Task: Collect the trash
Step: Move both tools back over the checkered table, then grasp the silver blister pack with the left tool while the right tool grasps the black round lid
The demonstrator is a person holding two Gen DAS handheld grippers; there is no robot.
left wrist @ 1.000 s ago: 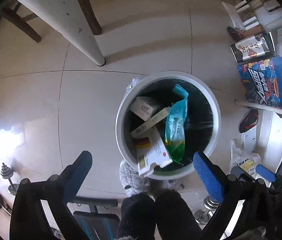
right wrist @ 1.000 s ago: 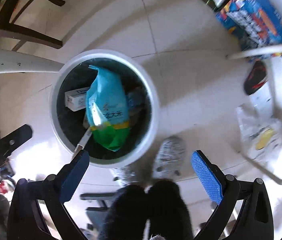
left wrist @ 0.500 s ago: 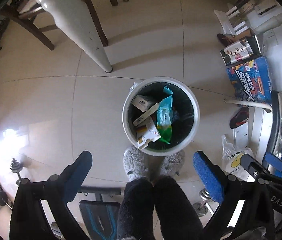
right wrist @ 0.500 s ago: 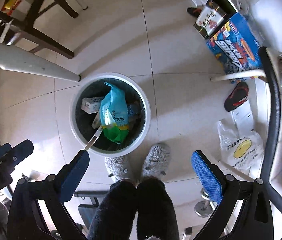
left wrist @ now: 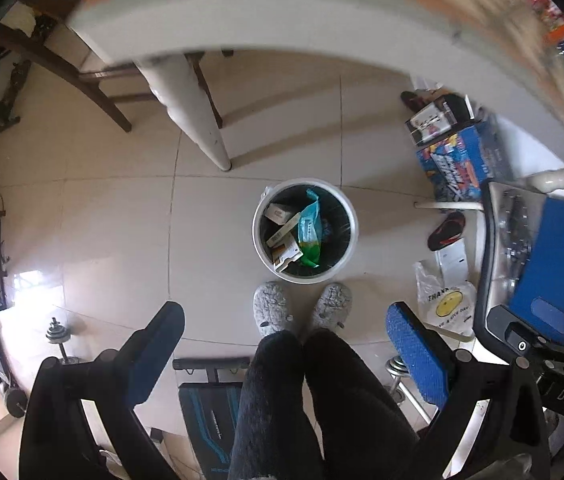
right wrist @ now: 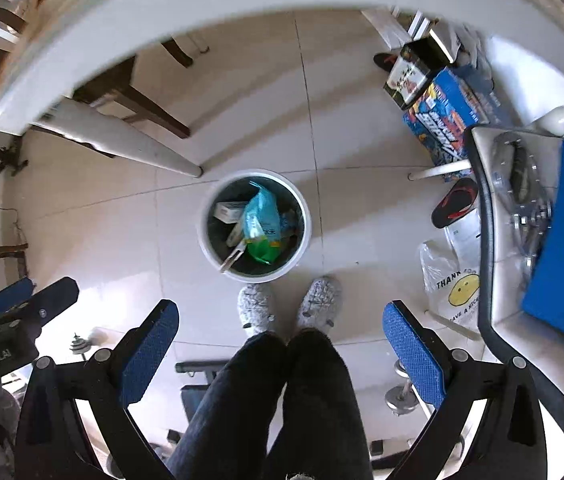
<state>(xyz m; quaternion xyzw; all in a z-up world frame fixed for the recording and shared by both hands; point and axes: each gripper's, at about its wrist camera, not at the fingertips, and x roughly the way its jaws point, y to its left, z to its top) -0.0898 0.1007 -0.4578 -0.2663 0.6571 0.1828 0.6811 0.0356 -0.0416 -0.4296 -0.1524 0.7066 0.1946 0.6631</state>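
The pale tiled floor (left wrist: pixel 122 220) fills most of both views, and the blurred white edge of the worktop (left wrist: pixel 282 20) arcs across the top of each frame, its white leg (left wrist: pixel 198 128) slanting down to the floor just above and left of the bin. The white round trash bin (left wrist: pixel 260 252) stands on the floor at centre frame in both views, lined in black and already holding trash: a teal and green snack bag (left wrist: pixel 309 234) standing on end, and several small cardboard boxes (left wrist: pixel 282 236) leaning to its left. The person's dark-trousered legs (left wrist: pixel 314 400) rise from the bottom centre, with grey fuzzy slippers (left wrist: pixel 272 312) planted just below the bin, close to its wall. At the right of the frame sit a blue printed carton (left wrist: pixel 458 160), a white plastic bag with a yellow smiley face (left wrist: pixel 446 304) and a black and red sandal (left wrist: pixel 446 232). The left tongs (left wrist: pixel 286 352) frame the bottom of the left wrist view, blue pads spread wide apart with nothing between them but the legs far below. The right tongs (right wrist: pixel 280 348) are likewise spread wide and hold nothing. A small dumbbell (left wrist: pixel 56 338) lies at lower left.
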